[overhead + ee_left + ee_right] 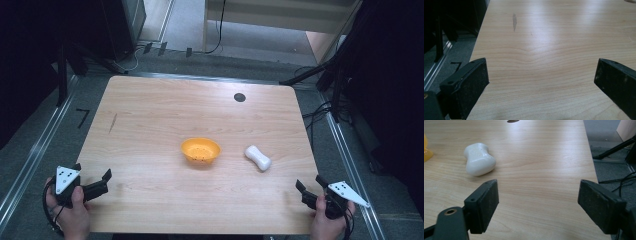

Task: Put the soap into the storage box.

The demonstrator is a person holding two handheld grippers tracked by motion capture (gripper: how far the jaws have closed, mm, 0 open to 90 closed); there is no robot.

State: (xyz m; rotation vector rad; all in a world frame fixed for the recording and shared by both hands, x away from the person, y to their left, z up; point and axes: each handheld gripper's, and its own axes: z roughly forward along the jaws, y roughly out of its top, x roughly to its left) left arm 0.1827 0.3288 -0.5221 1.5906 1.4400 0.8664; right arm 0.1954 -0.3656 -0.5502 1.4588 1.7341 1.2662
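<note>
An orange bowl (200, 151) sits upright near the middle of a light wooden surface (150, 125). Small dark specks show inside it, too small to identify. Just to its right, apart from it, lies a white, peanut-shaped object (258, 158), narrower at its waist, resting flat and angled toward the near right corner. In the right gripper view the same white object (479, 159) lies ahead and to the left of the jaws, with an edge of the orange bowl at the far left border.

A small dark round spot (240, 97) marks the surface near its far edge, and a thin dark streak (113, 123) marks the left side.

The left tongs (100, 182) rest at the near left corner, held in a hand (75, 217), jaws spread wide and holding nothing. The right tongs (307, 189) sit at the near right corner, held in the other hand (325, 222), jaws also spread wide and empty. Both tongs are well apart from the bowl and the white object.
</note>
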